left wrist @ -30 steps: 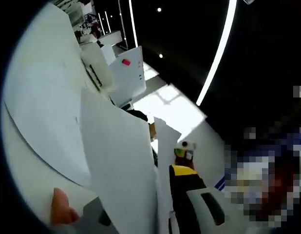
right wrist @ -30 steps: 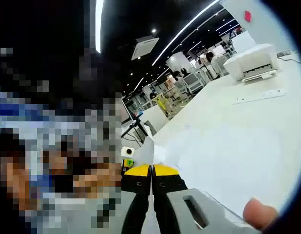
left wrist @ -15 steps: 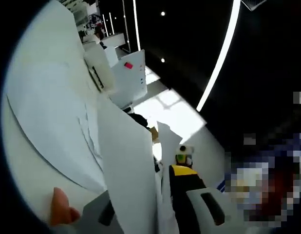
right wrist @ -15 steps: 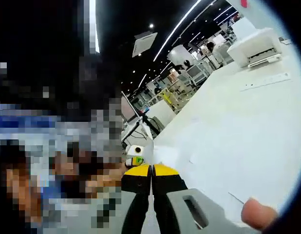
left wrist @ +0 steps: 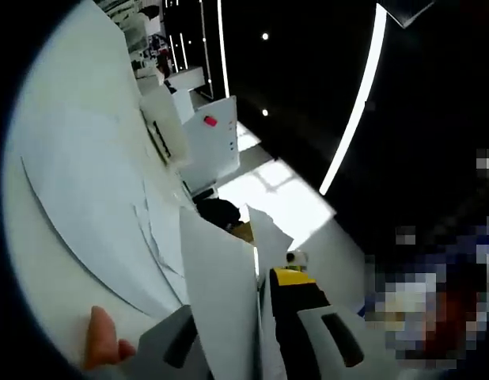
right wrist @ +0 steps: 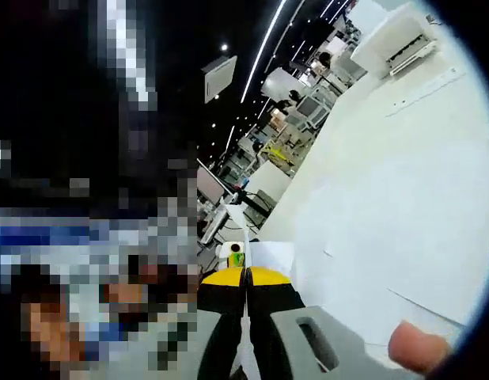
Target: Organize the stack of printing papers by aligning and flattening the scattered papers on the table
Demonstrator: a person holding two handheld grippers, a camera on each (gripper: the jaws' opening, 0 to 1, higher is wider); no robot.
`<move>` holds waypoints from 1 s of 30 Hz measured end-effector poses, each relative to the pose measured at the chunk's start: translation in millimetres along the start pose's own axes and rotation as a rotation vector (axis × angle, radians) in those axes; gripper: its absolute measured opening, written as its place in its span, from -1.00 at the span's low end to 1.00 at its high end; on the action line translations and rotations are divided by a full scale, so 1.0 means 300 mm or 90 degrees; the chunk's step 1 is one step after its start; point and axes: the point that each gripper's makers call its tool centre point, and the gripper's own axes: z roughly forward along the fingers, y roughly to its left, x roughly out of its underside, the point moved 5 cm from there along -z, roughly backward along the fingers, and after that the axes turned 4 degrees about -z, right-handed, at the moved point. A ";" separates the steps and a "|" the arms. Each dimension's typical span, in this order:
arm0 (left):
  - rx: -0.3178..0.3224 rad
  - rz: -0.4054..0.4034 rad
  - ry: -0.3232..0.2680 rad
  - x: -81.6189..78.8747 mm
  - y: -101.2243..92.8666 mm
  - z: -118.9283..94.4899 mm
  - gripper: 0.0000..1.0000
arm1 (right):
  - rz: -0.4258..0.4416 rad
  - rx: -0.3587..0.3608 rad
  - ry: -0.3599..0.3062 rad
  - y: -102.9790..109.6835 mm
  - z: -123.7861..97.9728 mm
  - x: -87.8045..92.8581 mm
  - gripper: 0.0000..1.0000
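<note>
Papers (left wrist: 221, 301): white sheets held up off the counter, edges uneven, one corner jutting above the rest.
Loose sheets (left wrist: 86, 198): lie flat and fanned on the white counter (left wrist: 39, 293).
Left gripper (left wrist: 256, 317): jaws clamped on the raised sheets.
Right gripper (right wrist: 245, 297): yellow-tipped jaws pinched on a thin paper edge.
Printer (right wrist: 391, 39): white, far on the counter.

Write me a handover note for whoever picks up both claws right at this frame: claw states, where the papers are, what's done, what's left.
Left claw: shut on an upright sheaf of papers, which rises between its jaws.
Right claw: shut on a thin paper edge that runs between its yellow-tipped jaws.
More loose sheets lie spread and overlapping on the white table, edges not lined up.
Done: some papers gathered and lifted.
Left: square up the held sheets, lay them flat, and align the scattered ones into one stack.
</note>
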 end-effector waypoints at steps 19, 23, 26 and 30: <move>0.002 0.041 -0.063 -0.018 -0.018 -0.018 -0.78 | 0.102 -0.004 -0.071 0.006 0.061 0.106 -1.00; 0.004 0.042 -0.071 -0.027 -0.017 -0.020 -0.78 | 0.112 -0.009 -0.083 0.016 0.069 0.114 -1.00; 0.005 0.043 -0.073 -0.027 -0.017 -0.020 -0.78 | 0.110 -0.007 -0.075 0.024 0.081 0.139 -1.00; 0.005 0.043 -0.075 -0.024 -0.019 -0.020 -0.78 | 0.109 -0.002 -0.075 0.034 0.092 0.166 -1.00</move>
